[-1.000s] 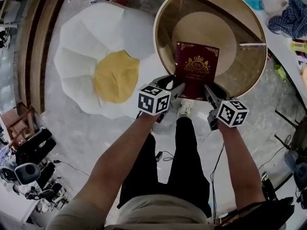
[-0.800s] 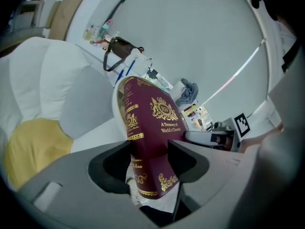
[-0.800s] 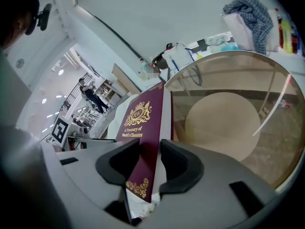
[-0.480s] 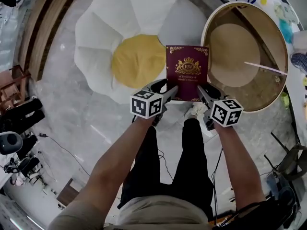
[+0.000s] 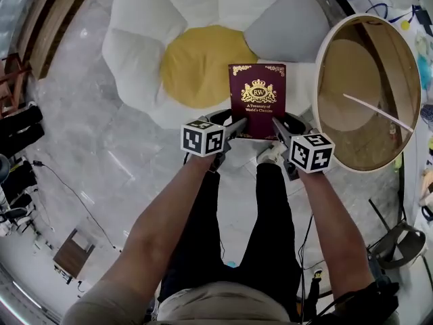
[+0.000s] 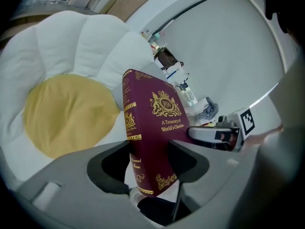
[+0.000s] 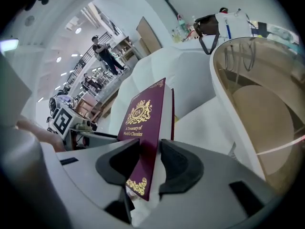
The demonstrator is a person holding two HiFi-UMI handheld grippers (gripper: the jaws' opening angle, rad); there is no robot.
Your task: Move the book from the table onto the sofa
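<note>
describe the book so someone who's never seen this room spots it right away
Find the flower-shaped sofa, white petals around a yellow centre, beside the round table. Over its near edge is the book: maroon with a gold crest, the only dark red thing there.

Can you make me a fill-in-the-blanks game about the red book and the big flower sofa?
1. Counting the left gripper and the right gripper, the number of grippers shut on the book is ____.
2. The sofa has white petals and a round middle coloured ____.
3. The crest and lettering on the book's dark red cover are coloured ____.
4. In the head view, the round table lies on the book's ____ side.

Missing words: two; yellow; gold; right.
</note>
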